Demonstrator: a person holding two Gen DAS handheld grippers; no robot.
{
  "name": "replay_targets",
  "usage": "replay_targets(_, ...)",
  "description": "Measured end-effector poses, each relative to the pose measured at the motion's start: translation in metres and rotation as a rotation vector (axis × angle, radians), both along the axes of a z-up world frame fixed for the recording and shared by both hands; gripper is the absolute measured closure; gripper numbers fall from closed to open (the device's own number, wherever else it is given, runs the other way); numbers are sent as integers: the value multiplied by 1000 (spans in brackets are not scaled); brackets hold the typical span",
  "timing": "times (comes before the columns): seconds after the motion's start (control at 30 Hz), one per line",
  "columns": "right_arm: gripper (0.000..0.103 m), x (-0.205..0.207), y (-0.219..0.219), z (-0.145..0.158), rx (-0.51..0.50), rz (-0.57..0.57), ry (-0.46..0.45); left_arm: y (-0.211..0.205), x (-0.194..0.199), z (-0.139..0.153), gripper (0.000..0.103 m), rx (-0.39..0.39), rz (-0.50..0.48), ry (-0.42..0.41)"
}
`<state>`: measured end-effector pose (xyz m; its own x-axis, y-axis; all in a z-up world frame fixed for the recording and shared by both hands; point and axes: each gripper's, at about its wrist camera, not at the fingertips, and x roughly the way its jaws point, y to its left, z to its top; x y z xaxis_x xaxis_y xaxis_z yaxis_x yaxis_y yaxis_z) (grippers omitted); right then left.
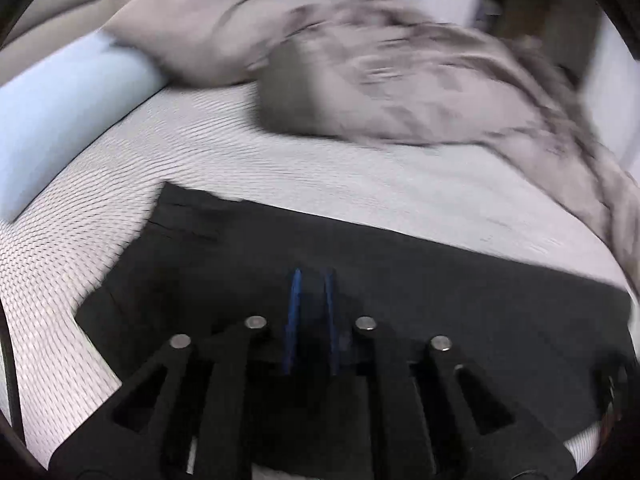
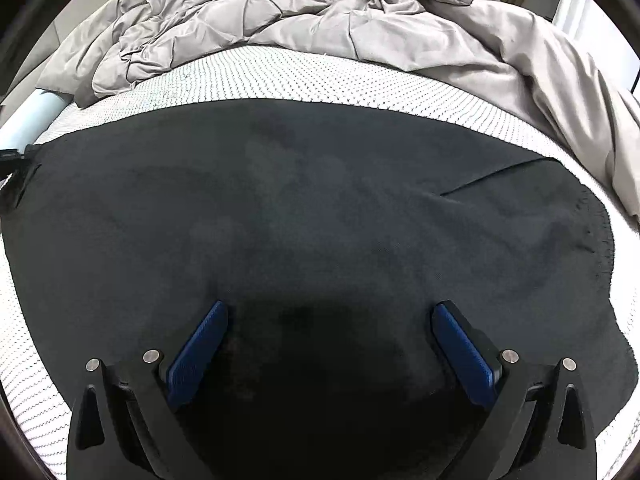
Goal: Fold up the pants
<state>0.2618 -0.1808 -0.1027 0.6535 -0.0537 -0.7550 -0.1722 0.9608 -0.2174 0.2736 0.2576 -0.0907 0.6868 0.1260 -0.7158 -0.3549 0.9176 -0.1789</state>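
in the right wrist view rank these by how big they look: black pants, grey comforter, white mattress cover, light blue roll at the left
1. black pants, though nearness to the camera inflates them
2. grey comforter
3. white mattress cover, mostly covered, so only strips show
4. light blue roll, a sliver at the edge

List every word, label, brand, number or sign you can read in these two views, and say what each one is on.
None: no readable text in either view.
Black pants: no visible tag or print.
Grey comforter: plain.
White patterned mattress: woven pattern only, no lettering.
Left hand-held gripper and right hand-held gripper: no markings visible.
The left wrist view is motion-blurred, so any small print there could not be read.
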Motion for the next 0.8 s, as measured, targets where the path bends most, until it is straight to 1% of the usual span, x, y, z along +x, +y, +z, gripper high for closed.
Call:
replay_targets(0.03,0,-4,3,2,3,14,2,-22,-10,4,58,-1,-42,-14)
replay_targets(0.07,0,-10,11,5,5,51,3,-44,-16,9,48,-3,-83,-28)
replay_targets(0.1,0,-17,19,6,1,90,1,-69,-17,10,35,4,-147,-35)
replay_targets(0.13,0,-22,27,6,-5,124,3,-100,-19,10,32,14,-224,-34)
replay_targets(0.17,0,-27,35,4,-10,156,11,-124,-15,10,31,12,-290,-29)
replay_targets(0.2,0,-32,45,-1,-8,198,30,-154,-11,5,29,-14,-409,-23)
replay_targets(0.23,0,-34,49,-6,-7,219,46,-174,-10,-1,27,-37,-470,-11)
replay_targets(0.27,0,-36,51,-10,-12,235,60,-194,-4,-12,27,-51,-542,28)
replay_targets(0.33,1,-41,46,-16,-35,258,70,-216,0,-29,27,-49,-585,91)
replay_targets(0.37,1,-45,35,-15,-38,263,70,-219,6,-37,27,-33,-585,125)
replay_targets(0.4,2,-47,25,-13,-50,250,61,-218,14,-43,27,-16,-575,141)
replay_targets(0.47,2,-50,-19,-6,-110,136,14,-220,11,-44,27,-10,-589,139)
replay_targets(0.53,1,-46,-96,0,-121,-115,-26,-223,8,-41,27,10,-593,138)
replay_targets(0.57,1,-47,-131,4,-104,-237,-51,-221,7,-41,27,14,-593,139)
replay_targets(0.6,1,-50,-161,8,-63,-333,-83,-219,6,-40,27,17,-593,141)
replay_targets(0.63,1,-52,-182,11,-35,-407,-100,-221,5,-39,26,23,-590,142)
replay_targets(0.67,0,-55,-204,11,30,-476,-94,-213,16,-39,26,29,-587,143)
replay_targets(0.7,1,-56,-216,10,126,-476,-75,-214,17,-37,26,37,-577,145)
replay_targets(0.73,1,-58,-221,11,170,-472,-72,-217,18,-34,26,37,-559,143)
replay_targets(0.8,1,-65,-221,21,198,-458,-90,-225,19,-21,26,-13,-574,98)
